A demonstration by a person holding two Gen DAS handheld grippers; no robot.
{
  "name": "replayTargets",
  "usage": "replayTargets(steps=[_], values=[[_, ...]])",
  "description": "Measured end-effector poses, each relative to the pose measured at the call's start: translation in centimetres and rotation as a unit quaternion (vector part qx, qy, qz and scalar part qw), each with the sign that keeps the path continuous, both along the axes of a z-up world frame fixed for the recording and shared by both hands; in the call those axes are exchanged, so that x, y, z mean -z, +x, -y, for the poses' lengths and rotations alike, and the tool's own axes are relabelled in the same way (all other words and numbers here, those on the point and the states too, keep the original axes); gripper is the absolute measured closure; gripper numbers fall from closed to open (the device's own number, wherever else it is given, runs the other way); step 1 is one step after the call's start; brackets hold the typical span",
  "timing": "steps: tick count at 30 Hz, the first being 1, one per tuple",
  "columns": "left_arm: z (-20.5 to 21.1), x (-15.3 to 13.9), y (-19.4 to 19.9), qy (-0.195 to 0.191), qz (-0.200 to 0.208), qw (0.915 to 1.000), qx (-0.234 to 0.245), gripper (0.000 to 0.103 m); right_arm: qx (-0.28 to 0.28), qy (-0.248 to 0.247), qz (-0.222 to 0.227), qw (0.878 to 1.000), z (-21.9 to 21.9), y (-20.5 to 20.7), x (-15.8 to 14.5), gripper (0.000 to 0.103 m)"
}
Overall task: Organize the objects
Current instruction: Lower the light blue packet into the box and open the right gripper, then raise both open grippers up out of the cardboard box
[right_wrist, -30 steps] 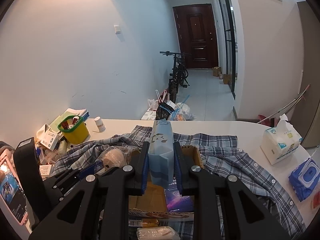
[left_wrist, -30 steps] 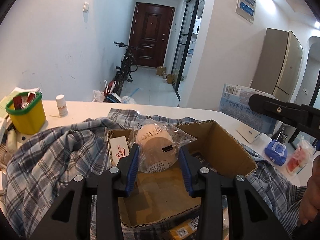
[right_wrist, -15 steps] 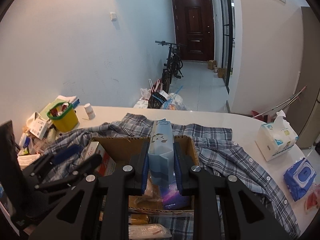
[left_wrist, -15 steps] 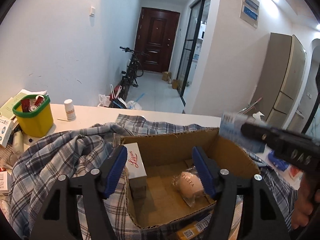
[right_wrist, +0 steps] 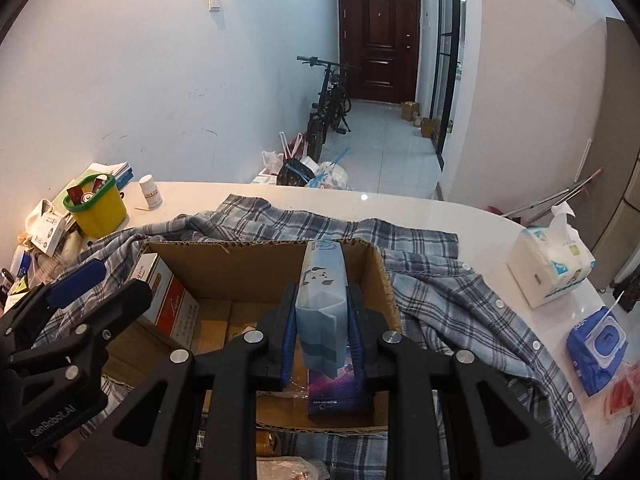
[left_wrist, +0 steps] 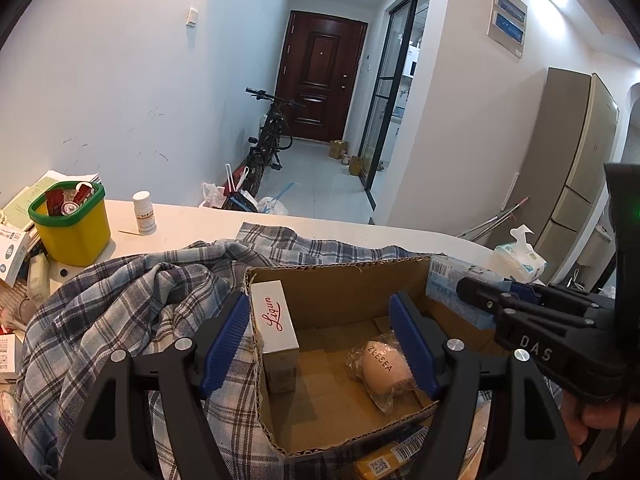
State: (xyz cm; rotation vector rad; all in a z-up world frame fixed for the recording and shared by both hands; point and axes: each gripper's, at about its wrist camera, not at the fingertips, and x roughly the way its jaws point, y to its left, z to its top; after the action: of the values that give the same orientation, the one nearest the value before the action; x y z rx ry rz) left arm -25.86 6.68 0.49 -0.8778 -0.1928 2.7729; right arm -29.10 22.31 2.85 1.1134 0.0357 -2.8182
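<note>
An open cardboard box (left_wrist: 332,292) sits on a plaid shirt. Inside lie a white carton marked Liqun (left_wrist: 274,320) at the left wall and a beige egg-shaped sponge in clear wrap (left_wrist: 382,368) on the floor. My left gripper (left_wrist: 318,312) hovers over the box; its jaws are opening, and the sponge lies below them untouched. My right gripper (right_wrist: 322,296) is shut on a light-blue pack (right_wrist: 322,276), held upright over the box's right side (right_wrist: 240,268), above a purple box (right_wrist: 338,388). The left gripper's blue fingertip (right_wrist: 78,280) shows at the left of the right wrist view.
The plaid shirt (left_wrist: 120,300) spreads under and around the box. A yellow tub with green rim (left_wrist: 74,224) and a white bottle (left_wrist: 144,212) stand far left. A tissue pack (right_wrist: 548,264) and blue wipes (right_wrist: 600,336) lie right. Packets crowd the front edge.
My left gripper opened and let go of the wrapped sponge, which dropped onto the box floor. My right gripper sank toward the box with the blue pack.
</note>
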Motion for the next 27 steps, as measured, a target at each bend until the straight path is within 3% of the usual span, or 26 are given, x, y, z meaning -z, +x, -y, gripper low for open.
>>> replayTargets(steps=[5,14,19,21,27], values=[[0.1,0.0,0.0,0.000,0.001,1.0000,-0.003,0.028,0.010,0.020,-0.009,1.000,0.0,0.0,0.0,0.082],[-0.4,-0.2,0.3,-0.022,-0.009,0.9997,-0.001,0.028,0.023,0.014,-0.001,1.000,-0.7,-0.6,0.4,0.081],[-0.5,-0.2,0.3,-0.023,-0.009,0.9997,0.001,0.028,0.029,0.008,-0.001,1.000,-1.0,-0.7,0.3,0.072],[-0.5,-0.2,0.3,-0.022,-0.009,0.9997,0.001,0.028,0.030,0.007,-0.005,0.999,-1.1,-0.6,0.1,0.059],[-0.1,-1.3,1.0,-0.021,-0.027,0.9994,-0.007,0.028,0.027,0.004,-0.033,0.999,-1.1,0.4,-1.5,0.059]])
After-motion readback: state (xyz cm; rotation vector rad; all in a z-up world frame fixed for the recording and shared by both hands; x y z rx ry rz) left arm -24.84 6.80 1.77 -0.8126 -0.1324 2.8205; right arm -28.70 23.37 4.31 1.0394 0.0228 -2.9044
